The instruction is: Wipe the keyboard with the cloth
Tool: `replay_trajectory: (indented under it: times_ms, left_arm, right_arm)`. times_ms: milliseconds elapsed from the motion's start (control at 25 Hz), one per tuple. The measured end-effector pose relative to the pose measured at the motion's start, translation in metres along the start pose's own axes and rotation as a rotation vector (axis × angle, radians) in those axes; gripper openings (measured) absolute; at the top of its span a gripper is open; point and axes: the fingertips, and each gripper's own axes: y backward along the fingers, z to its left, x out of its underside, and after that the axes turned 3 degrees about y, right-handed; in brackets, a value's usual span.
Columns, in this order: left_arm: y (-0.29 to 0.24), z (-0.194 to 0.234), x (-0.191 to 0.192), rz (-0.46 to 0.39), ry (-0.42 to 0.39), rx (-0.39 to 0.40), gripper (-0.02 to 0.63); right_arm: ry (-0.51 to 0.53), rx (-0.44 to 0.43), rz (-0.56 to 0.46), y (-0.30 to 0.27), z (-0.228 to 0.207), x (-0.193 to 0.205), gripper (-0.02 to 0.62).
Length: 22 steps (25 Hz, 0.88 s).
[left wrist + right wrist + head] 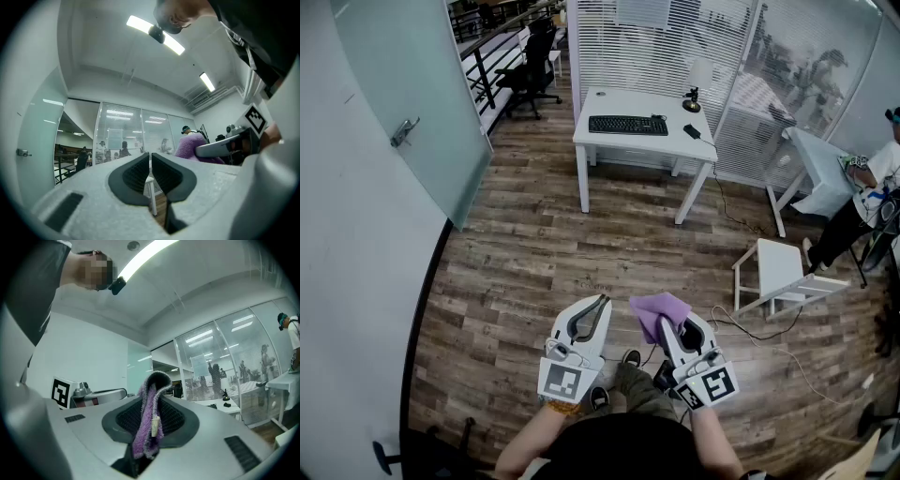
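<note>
Head view, cloth point(660, 307) clamped in right gripper point(667, 328)

A white desk point(623, 101) stands far across the wood-plank floor point(534, 272), in front of white blinds point(647, 42), with a small black stand-mounted device point(692, 100) at its right end. A black office chair point(532, 66) sits far left. On the right, a small white table point(773, 267) lies tipped over, near a person point(862, 202).

Cloth point(659, 312): purple, fluffy terry pile.
Floor point(534, 253): grey-brown wood planks, matt.
Worktop point(623, 101): white, smooth, slight sheen.
Keyboard point(627, 125): black, matt.
</note>
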Motion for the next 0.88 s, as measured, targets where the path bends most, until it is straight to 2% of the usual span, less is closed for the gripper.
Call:
replay_trajectory:
  times_ms: [200, 320, 480, 640, 880]
  left_arm:
    - [-0.029, 0.03, 0.02, 0.039, -0.008, -0.016, 0.032]
    - [-0.062, 0.052, 0.031, 0.056, -0.056, -0.016, 0.032]
    - [-0.111, 0.087, 0.036, 0.071, -0.105, -0.024, 0.032]
    - [-0.171, 0.119, 0.045, 0.105, -0.103, -0.044, 0.032]
    - [-0.24, 0.143, 0.057, 0.113, -0.133, -0.056, 0.032]
  right_arm:
    - [-0.067, -0.009, -0.001, -0.037, -0.032, 0.02, 0.087]
    - [-0.135, 0.003, -0.014, -0.071, -0.064, 0.035, 0.092]
    - [-0.136, -0.004, -0.008, -0.125, -0.102, 0.045, 0.092]
    - [-0.145, -0.026, -0.038, -0.175, -0.146, 0.038, 0.092]
    - [-0.16, -0.034, -0.053, -0.229, -0.213, 0.041, 0.092]
